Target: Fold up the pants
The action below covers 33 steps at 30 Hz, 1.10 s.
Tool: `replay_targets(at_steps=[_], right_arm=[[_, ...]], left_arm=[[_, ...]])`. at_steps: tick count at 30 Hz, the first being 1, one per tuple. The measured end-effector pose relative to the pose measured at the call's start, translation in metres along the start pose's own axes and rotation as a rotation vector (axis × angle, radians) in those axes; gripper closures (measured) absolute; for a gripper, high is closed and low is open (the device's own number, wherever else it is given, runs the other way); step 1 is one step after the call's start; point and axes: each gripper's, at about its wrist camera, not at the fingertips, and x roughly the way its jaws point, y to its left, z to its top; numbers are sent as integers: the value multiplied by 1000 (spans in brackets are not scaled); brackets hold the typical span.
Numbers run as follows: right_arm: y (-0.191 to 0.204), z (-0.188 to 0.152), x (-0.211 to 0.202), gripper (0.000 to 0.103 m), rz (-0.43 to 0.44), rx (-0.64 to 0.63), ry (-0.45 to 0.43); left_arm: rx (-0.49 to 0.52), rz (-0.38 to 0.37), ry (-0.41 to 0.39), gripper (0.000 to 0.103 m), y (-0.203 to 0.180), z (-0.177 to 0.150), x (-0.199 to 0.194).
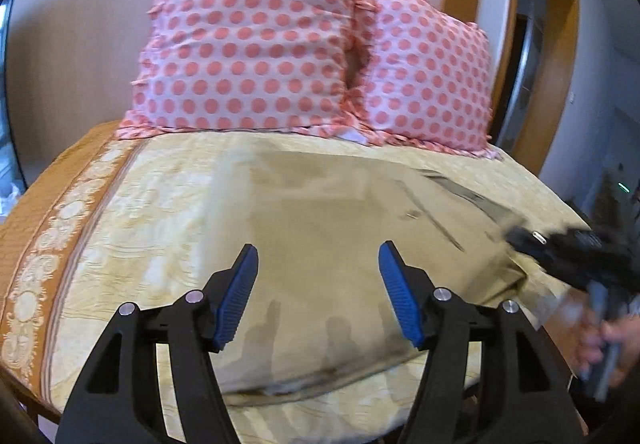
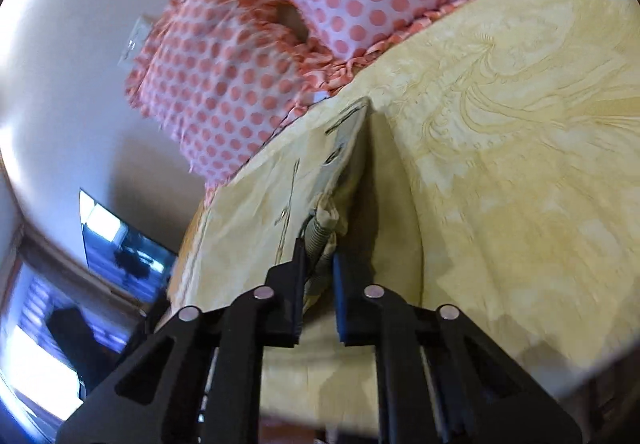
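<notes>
Left tongs (image 1: 318,264): wide open, empty, hovering above pants (image 1: 340,244). Right tongs (image 2: 319,268): clamped on bunched waistband edge of pants, lifting it off bed (image 2: 520,164). Pants: khaki, lying on yellow bedspread, in front of polka-dot pillows (image 1: 248,44). Progress, my read: looks partly doubled; further fold mid-way, not laid down. Left to do: lay flap down, flatten, likely one more fold.

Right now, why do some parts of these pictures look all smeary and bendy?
In the left wrist view, the right gripper is smeared by motion, while the left gripper and the pants look sharp. In the right wrist view, the polka-dot pillows blur. Both views curve at the edges because of the fisheye lens.
</notes>
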Motion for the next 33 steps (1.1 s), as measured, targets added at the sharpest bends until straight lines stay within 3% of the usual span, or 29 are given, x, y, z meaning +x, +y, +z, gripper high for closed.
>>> replay_targets(at_steps=[4, 6, 7, 8, 11, 14, 17, 21, 23, 26, 33], right_arm=[[1, -16, 0, 83, -98, -101, 50], [2, -13, -6, 65, -95, -112, 41], [4, -6, -11, 37, -111, -131, 14], [7, 2, -15, 27, -140, -162, -27], [3, 30, -2, 36, -176, -201, -42], [-9, 61, 33, 48, -154, -162, 48], [-14, 78, 66, 49, -162, -169, 123], [-22, 88, 90, 52, -152, -168, 170], [-19, 88, 94, 70, -124, -178, 187], [-18, 89, 95, 70, -91, -208, 198], [-41, 103, 102, 65, 15, -80, 220]], left_arm=[[-16, 21, 10, 37, 15, 6, 9], [-22, 32, 36, 30, 25, 12, 18], [-32, 35, 49, 30, 31, 15, 23], [-46, 35, 59, 29, 36, 18, 27], [-99, 4, 104, 29, 56, 31, 45], [-172, -46, 174, 29, 76, 40, 69], [-250, -102, 267, 29, 95, 46, 100], [-296, -127, 333, 29, 109, 50, 129], [-324, -178, 355, 29, 113, 50, 138], [-328, -217, 361, 29, 114, 52, 144], [-444, -323, 350, 29, 133, 52, 152]])
